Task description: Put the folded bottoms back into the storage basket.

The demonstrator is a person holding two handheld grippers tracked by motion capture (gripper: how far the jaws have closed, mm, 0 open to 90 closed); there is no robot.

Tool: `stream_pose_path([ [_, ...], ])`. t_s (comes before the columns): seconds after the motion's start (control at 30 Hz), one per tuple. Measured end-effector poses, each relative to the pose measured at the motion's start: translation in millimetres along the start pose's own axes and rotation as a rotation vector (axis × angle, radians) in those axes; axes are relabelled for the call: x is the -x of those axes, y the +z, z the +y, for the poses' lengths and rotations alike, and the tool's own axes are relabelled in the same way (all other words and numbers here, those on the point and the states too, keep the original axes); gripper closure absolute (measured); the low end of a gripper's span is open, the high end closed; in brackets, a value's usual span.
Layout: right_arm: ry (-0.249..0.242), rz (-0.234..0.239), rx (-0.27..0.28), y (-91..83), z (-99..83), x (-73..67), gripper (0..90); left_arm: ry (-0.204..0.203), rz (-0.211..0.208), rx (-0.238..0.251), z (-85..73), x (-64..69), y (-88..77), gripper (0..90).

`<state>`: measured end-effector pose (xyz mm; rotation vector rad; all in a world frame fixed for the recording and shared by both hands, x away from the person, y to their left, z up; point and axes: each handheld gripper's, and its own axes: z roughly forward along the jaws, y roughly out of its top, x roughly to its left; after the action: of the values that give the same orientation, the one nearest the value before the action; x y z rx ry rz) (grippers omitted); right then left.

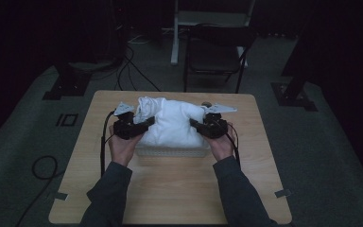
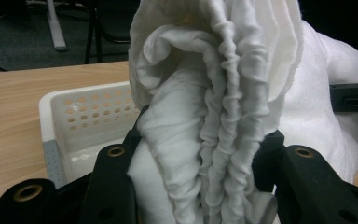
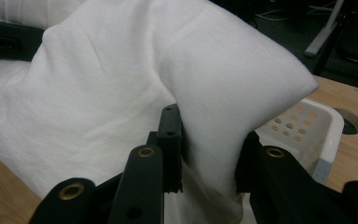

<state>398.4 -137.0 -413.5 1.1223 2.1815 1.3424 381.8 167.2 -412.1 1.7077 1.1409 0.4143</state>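
A bulky white cloth [image 1: 172, 122] sits heaped over a white perforated basket [image 1: 170, 151] at the middle of the wooden tabletop [image 1: 170, 194], and the person grips it at both ends. The left tongs [image 1: 144, 126] are clenched on a thick bunch of gathered folds [image 2: 214, 154] at the cloth's left end; the left gripper view shows that bunch standing up between the black jaws, its pleats squeezed tight. The right tongs [image 1: 194, 124] are clamped on a smoother folded corner [image 3: 214, 154], which rises in a rounded peak above the jaws.

Holding both ends at once likely serves to keep the soft bundle together and steer it as one mass, so that it settles into the basket rather than spilling over the rim. The basket's holed wall [image 2: 93, 114] shows just beside and below the left-hand bunch, and its far corner [image 3: 307, 126] just beyond the right-hand peak, so the cloth lies on or just above the basket; whether it rests inside or is lifted clear is hard to tell.

The cloth's long axis runs left to right across the tabletop, from one pair of tongs to the other, in line with the basket's length. Its ends point outward toward the hands.
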Motion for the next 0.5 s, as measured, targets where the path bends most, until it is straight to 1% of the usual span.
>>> stream_pose_path([
  [0.13,0.001,-0.003,-0.003,3.5,1.4,1.5,72.6,0.003,0.004,-0.001,0.1,-3.2,3.0,55.4],
  [0.23,0.011,-0.004,-0.002,6.0,2.8,2.4,72.6,0.002,0.010,-0.001,0.9,-4.8,5.1,55.4],
  [0.5,0.008,-0.020,-0.006,11.5,7.1,4.6,72.7,0.000,0.022,0.003,1.9,-7.5,10.5,55.4],
])
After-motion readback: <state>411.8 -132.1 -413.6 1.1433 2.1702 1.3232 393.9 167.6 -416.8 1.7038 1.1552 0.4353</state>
